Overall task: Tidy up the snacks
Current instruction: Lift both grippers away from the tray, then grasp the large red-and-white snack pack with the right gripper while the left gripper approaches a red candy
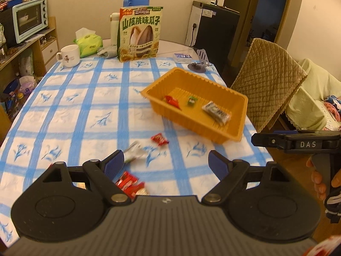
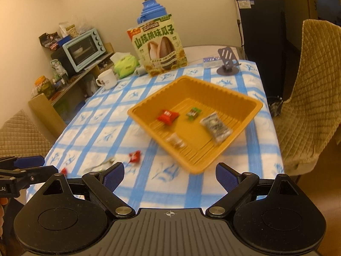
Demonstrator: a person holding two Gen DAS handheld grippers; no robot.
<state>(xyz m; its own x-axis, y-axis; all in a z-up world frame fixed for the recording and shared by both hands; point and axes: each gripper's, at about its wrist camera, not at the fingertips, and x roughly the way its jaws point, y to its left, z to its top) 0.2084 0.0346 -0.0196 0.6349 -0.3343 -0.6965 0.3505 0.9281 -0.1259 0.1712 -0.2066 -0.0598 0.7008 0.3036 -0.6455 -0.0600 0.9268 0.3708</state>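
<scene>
Hovering over the desk (image 1: 64, 111), the left tongs (image 1: 164, 162) and right tongs (image 2: 169, 176) were both open and empty. Some snacks lay in the orange tray (image 2: 221, 93). To pick up the red candy (image 1: 159, 139) well, come down slowly and squeeze its middle.

Left gripper (image 1: 166, 162) points forward and slightly down, jaws spread wide, nothing between the blue pads (image 1: 114, 163). Right gripper (image 2: 169, 176) same pose, jaws wide apart and empty, blue pads (image 2: 227, 179) clear. The two sit side by side, each seen at the edge of the other's view, bare fingers (image 1: 317, 179) wrapping the right grip
</scene>
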